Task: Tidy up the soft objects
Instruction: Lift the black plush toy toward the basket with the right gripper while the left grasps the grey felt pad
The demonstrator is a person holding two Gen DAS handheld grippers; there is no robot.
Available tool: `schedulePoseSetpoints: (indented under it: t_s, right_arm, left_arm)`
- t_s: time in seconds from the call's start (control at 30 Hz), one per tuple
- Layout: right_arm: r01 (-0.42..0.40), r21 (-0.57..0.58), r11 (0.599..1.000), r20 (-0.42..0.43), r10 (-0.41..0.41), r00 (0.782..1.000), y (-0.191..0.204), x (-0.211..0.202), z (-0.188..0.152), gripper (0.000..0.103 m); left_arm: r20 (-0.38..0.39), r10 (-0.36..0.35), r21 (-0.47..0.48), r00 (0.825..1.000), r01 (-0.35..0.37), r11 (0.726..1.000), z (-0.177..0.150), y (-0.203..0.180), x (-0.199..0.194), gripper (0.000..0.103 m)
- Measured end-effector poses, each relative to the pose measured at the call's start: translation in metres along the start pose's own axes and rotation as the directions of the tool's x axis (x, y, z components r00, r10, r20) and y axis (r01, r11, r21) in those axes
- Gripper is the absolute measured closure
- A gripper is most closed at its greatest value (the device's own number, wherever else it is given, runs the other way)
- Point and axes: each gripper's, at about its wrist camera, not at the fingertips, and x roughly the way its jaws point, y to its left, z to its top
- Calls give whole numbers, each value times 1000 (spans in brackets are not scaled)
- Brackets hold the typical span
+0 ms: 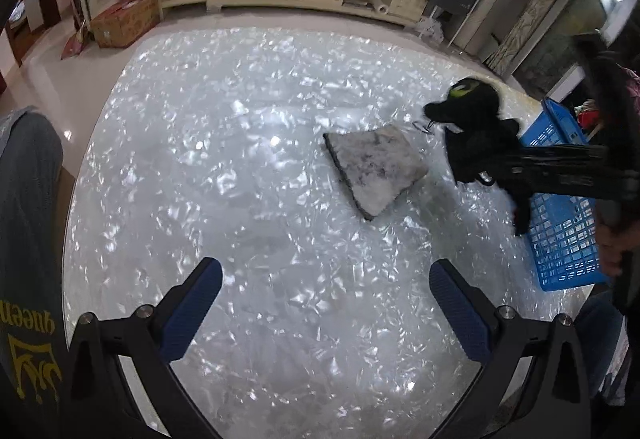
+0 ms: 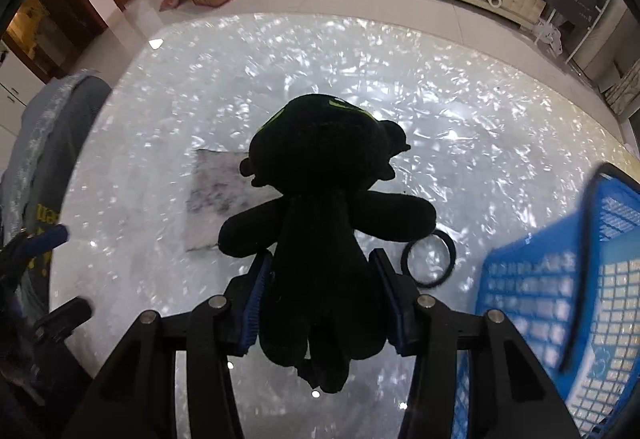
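Now the right tool point(image 2: 320, 303) is clamped on the black plush toy point(image 2: 320, 239), lifted above the shiny bench point(image 2: 360, 79) near the blue plastic basket point(image 2: 560, 299) at its right edge; lower it fully inside before releasing. The left tool point(image 1: 326, 303) stands apart, empty.

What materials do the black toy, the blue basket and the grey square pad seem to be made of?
Black toy: plush fabric, matte and fuzzy, dented between the fingers.
Blue basket: likely rigid plastic, with moulded lattice walls.
Grey square pad: probably soft cloth or sponge; mottled, with a dark edge.
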Motion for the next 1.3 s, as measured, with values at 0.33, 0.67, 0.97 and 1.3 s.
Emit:
schedulePoseSetpoints:
  t_s: [0.33, 0.67, 0.97, 1.3]
  right_arm:
    - [-52, -23, 998, 130, 55, 990, -19, -91, -42, 56]
    - [-52, 7, 999, 253, 49, 966, -61, -156, -84, 56]
    - [-31, 62, 998, 301, 11, 954, -103, -171, -114, 56]
    - [-14, 108, 994, 360, -26, 933, -126, -198, -132, 56]
  left_arm:
    - [-14, 17, -21, 1000, -17, 1000, 5, -15, 3, 0]
    - [-61, -29, -141, 998, 20, 990, 17, -14, 27, 0]
    - [-113, 61, -144, 992, -77, 987, 43, -23, 73, 0]
    - [-164, 90, -153, 982, -115, 981, 56, -33, 119, 0]
